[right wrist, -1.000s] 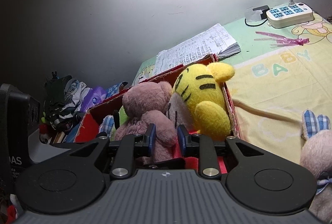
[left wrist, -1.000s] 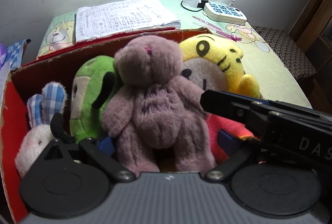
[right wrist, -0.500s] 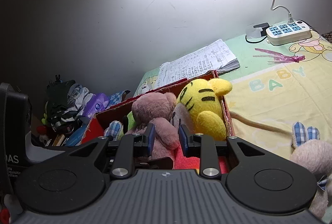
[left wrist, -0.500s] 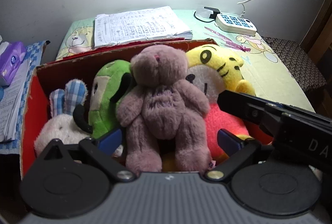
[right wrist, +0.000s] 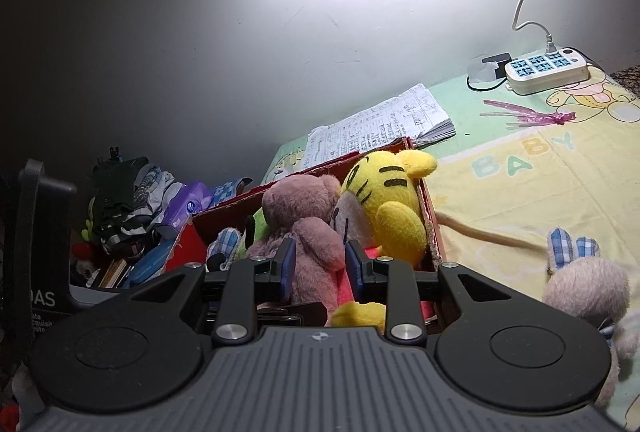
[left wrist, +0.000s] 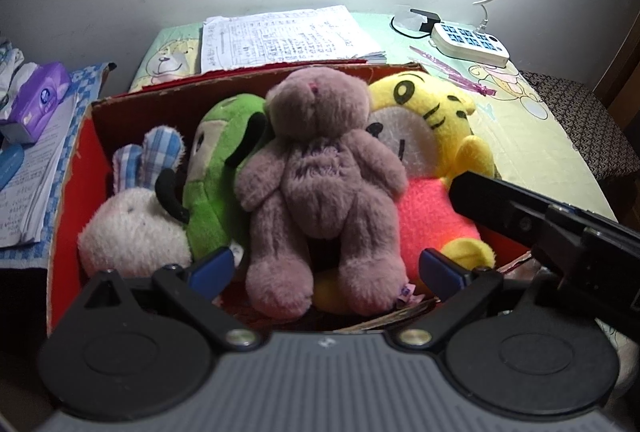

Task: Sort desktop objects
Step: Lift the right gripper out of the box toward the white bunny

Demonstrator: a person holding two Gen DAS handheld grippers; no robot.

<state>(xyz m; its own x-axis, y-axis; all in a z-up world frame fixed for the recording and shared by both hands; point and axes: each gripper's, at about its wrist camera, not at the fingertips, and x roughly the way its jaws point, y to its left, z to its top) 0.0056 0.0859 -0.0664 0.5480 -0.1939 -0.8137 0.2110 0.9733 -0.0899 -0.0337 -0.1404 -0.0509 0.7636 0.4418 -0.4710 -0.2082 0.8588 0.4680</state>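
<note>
Plush stuff is mostly packed already: the red cardboard box (left wrist: 70,168) holds a mauve teddy bear (left wrist: 320,184), a yellow tiger toy (left wrist: 432,120), a green monkey (left wrist: 220,168) and a white bunny with checked ears (left wrist: 136,228). What's left out, as far as I can tell, is a second checked-ear bunny (right wrist: 588,292) lying on the baby-print cloth of the worktop (right wrist: 520,192).

That's the bit that matters. From the right claw (right wrist: 320,266) that bunny sits off to the right and a little nearer the camera, well outside the box wall, ears pointing up and away, body partly cut off by the frame edge. The claw itself is aimed at the box, so it'd need to swing right.

Right claw's jaws are opening, only a narrow gap so far, with nothing pinched; the teddy is just behind them. Left claw (left wrist: 326,266) hangs spread wide over the box in front of the teddy's legs, grasping nothing. It's on the far side from the loose bunny, so I'd say the right hand is the closer one for this.
</note>
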